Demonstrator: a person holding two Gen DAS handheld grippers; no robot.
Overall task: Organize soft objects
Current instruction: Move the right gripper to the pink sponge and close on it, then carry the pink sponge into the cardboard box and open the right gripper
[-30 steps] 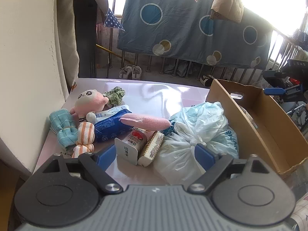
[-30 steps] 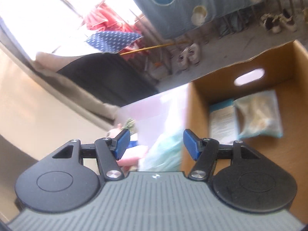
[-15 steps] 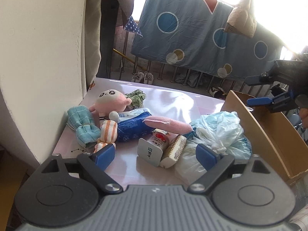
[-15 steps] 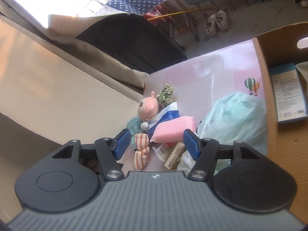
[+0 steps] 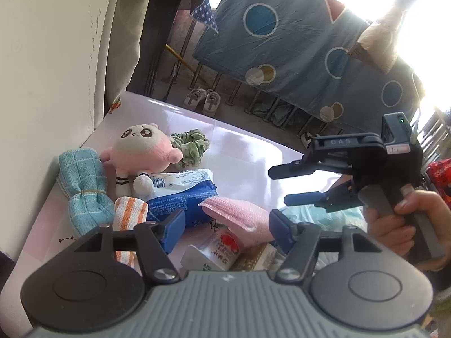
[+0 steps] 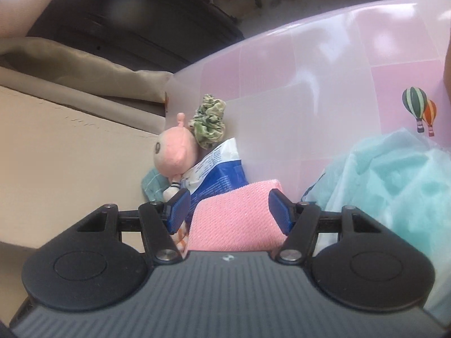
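Over the pink checked tabletop [image 6: 394, 64], the right gripper [image 6: 229, 207] is hanging with its blue pads parted on either side of a flat pink textured sponge cloth [image 6: 234, 217], not pressing it. The left gripper [image 5: 224, 232] has just been narrowing, its jaws staying apart with nothing pinched. Beyond them a pink round-headed plush doll [image 5: 142, 149], a green scrunchie [image 5: 190, 146] and a rolled teal checked towel [image 5: 81, 183] are lying near the wall, beside a blue tissue pack [image 5: 183, 194].
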